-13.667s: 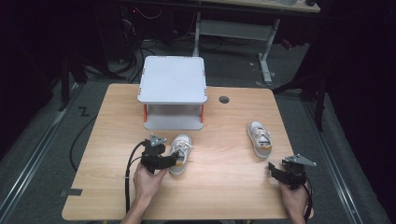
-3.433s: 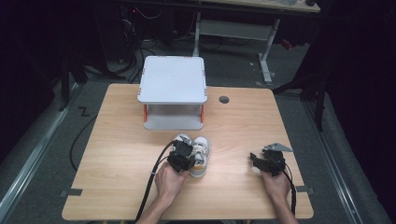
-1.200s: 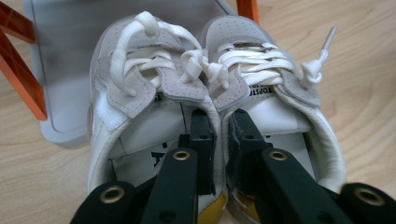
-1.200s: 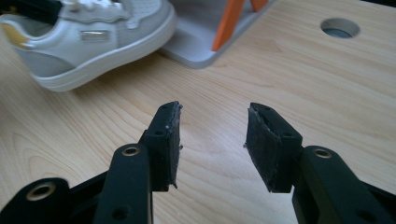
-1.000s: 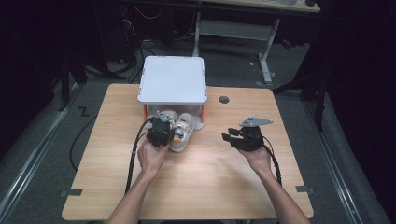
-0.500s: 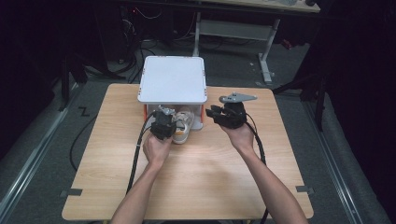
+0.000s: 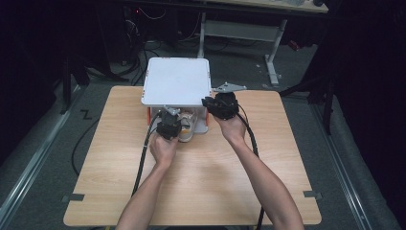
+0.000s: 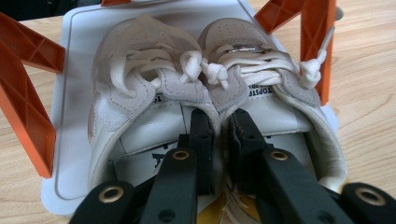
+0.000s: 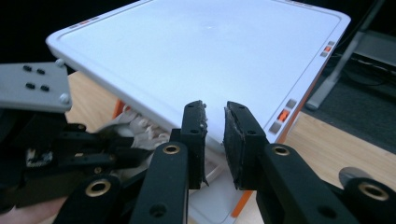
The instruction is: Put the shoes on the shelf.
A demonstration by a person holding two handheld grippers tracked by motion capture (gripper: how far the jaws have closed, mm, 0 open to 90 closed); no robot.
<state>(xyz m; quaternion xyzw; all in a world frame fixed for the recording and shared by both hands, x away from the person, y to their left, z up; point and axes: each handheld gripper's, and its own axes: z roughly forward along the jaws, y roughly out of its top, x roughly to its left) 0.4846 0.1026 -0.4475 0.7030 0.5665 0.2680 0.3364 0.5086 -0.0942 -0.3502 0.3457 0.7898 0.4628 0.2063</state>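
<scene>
My left hand-held gripper (image 8: 217, 140) pinches the adjoining inner collars of a pair of white shoes (image 8: 210, 88), one black jaw inside each shoe, the jaws nearly together on the padded leather; the shoes lie side by side on the lower tray (image 8: 74, 116) of a small two-tier rack (image 7: 177, 81) near the far edge of the surface (image 7: 201, 177), toes pointing inward, with knotted cotton laces and suede-like grey trim; the tray is smooth white plastic with rounded corners, carried on ribbed orange legs (image 8: 28, 112). My right hand-held gripper (image 9: 215, 140) hangs over the near right corner of the rack's flat, matte white top shelf (image 9: 201, 56); its rubber-padded jaws have just been closing, leaving a narrow gap with nothing between them. The surface is pale wood-grain laminate; black cables (image 7: 143, 158) trail back along my forearms.
</scene>
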